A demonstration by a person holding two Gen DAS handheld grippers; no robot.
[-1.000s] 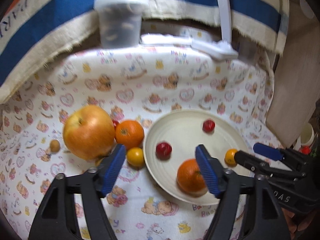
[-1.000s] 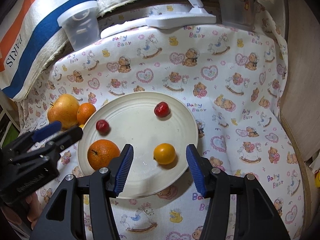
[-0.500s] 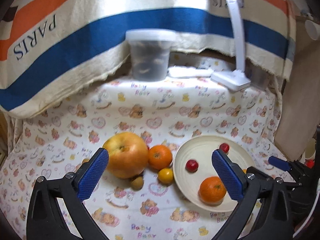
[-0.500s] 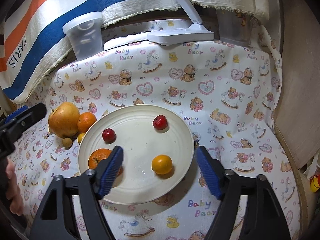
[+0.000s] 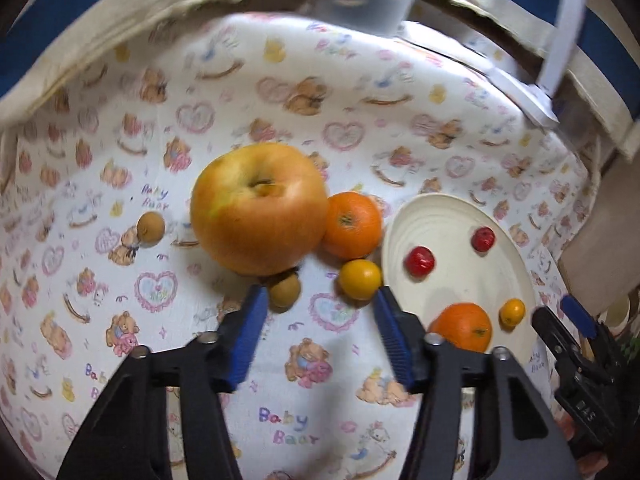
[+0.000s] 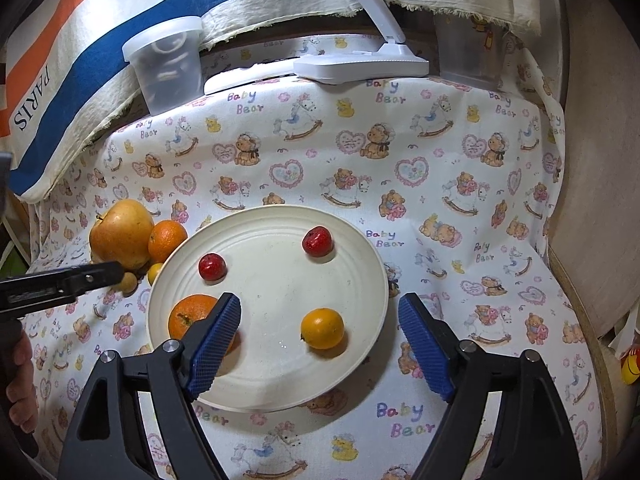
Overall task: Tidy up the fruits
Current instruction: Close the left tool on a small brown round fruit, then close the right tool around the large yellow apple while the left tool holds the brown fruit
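The small yellow-orange citrus [image 5: 360,279] lies on the printed cloth [image 5: 280,80], just off the rim of the cream plate [image 5: 520,280], ahead of my left gripper [image 5: 320,312] and toward its right pad; a brown nut-like fruit [image 5: 285,289] sits ahead of the left pad. My left jaws are closing with nothing between them yet. The citrus is round, with no long axis to line up with, smooth and glossy. Beyond it the orange [image 5: 352,224] touches the big apple [image 5: 258,208]. My right gripper [image 6: 320,340] hangs wide apart and empty over the plate, farther off.
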